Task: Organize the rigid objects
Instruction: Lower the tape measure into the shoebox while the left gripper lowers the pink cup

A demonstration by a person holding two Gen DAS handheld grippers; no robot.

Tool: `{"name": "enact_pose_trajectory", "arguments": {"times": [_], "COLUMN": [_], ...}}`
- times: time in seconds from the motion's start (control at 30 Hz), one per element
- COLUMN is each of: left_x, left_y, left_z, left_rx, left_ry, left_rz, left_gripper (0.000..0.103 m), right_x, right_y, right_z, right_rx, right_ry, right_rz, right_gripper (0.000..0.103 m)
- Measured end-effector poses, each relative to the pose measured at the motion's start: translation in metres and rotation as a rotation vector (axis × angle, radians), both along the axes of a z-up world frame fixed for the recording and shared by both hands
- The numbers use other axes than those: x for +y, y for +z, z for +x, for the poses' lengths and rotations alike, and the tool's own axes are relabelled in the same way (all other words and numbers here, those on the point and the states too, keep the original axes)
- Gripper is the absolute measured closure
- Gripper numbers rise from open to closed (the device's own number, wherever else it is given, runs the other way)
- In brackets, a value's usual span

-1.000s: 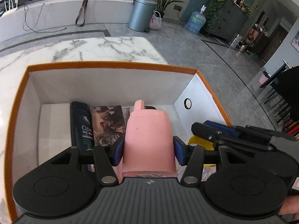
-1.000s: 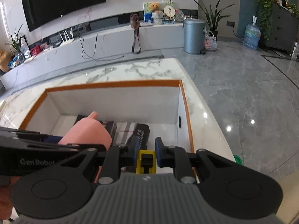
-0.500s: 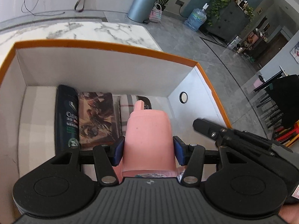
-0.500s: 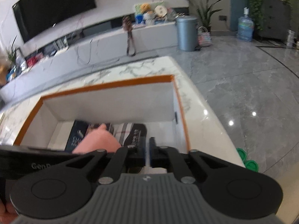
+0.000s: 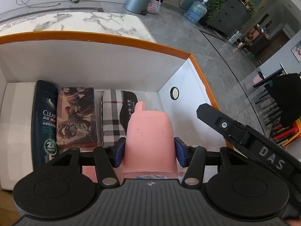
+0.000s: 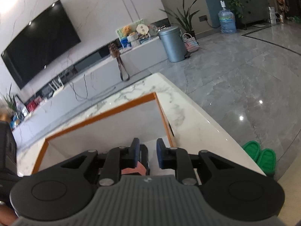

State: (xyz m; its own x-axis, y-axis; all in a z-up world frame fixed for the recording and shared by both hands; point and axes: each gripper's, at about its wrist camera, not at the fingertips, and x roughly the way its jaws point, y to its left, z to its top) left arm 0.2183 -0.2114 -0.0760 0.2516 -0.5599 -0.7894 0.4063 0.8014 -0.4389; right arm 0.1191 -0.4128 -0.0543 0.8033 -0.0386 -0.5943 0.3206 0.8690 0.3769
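The left gripper [image 5: 148, 151] clamps a pink cup [image 5: 149, 141] at lower centre of its view, over the white orange-rimmed box [image 5: 120, 39]. In the box, left of the cup, lie a dark bottle [image 5: 45, 116], a book [image 5: 76, 116] and a plaid case [image 5: 112, 116]. The right gripper [image 6: 147, 155], low in its own view above the box's right corner, has just been opening, with a small empty gap between its jaws.

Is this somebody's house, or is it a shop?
Most likely a home's living room: a big wall television above a long low cabinet, green slippers on the tiled floor, and potted plants.
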Motion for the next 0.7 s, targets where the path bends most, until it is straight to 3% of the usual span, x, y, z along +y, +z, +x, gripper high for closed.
{"name": "enact_pose_trajectory", "arguments": {"times": [0.03, 0.53, 0.7], "left_x": [-0.002, -0.023, -0.021], "left_y": [0.0, -0.01, -0.007], "left_z": [0.002, 0.013, 0.013], "left_rx": [0.005, 0.057, 0.041], "left_ry": [0.008, 0.005, 0.008], "left_rz": [0.005, 0.046, 0.069], "left_gripper": [0.041, 0.041, 0.032], "right_x": [-0.001, -0.013, -0.012], "right_y": [0.0, 0.002, 0.004], "right_z": [0.002, 0.0, -0.001], "right_rx": [-0.006, -0.056, -0.049], "right_ry": [-0.012, -0.031, -0.027], "right_rz": [0.002, 0.065, 0.053], "right_gripper": [0.077, 0.078, 0.077]}}
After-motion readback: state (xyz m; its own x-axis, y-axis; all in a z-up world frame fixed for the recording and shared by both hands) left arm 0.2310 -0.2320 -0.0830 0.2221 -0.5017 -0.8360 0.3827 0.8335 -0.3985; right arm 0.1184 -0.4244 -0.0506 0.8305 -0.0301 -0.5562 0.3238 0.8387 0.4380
